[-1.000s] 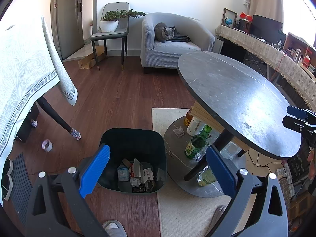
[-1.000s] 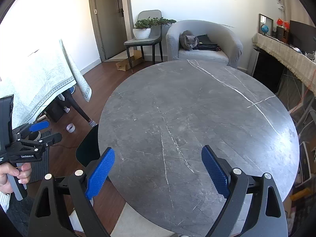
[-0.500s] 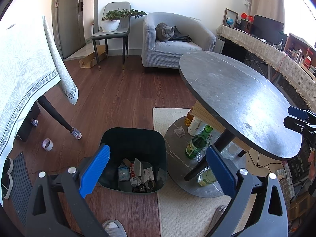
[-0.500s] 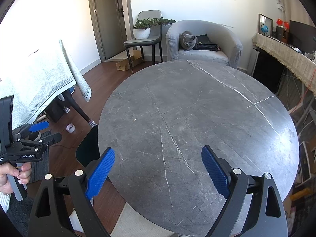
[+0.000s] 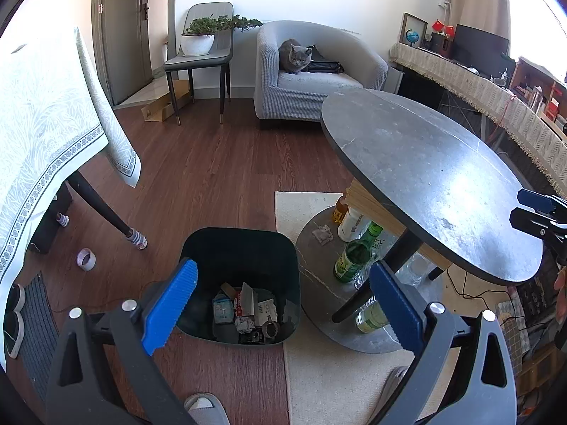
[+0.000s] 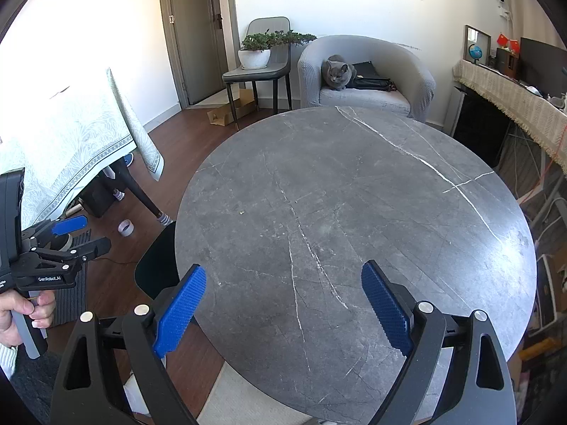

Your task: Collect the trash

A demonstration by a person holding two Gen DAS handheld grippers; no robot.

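A dark green bin [image 5: 241, 248] stands on the wood floor, holding crumpled paper and small wrappers [image 5: 244, 313]. My left gripper [image 5: 283, 283] hangs open above the bin with nothing between its blue pads. My right gripper [image 6: 283, 290] is open over the bare top of the round grey marble table [image 6: 354, 194]. The left gripper [image 6: 67, 233] also shows at the left edge of the right wrist view, held by a hand [image 6: 21, 315]. A crumpled tissue [image 5: 321, 233] lies on the table's lower shelf beside several bottles [image 5: 352, 256].
A table with a pale cloth [image 5: 42, 134] stands at left, a tape roll [image 5: 86, 258] on the floor by its leg. A grey cat [image 5: 295, 56] sits in the armchair [image 5: 319, 81]. A chair with a plant [image 5: 200, 39] stands by the door. A cream rug [image 5: 333, 382] lies under the round table.
The left wrist view has crept slightly forward and right. The right gripper has stayed still. Both stay open.
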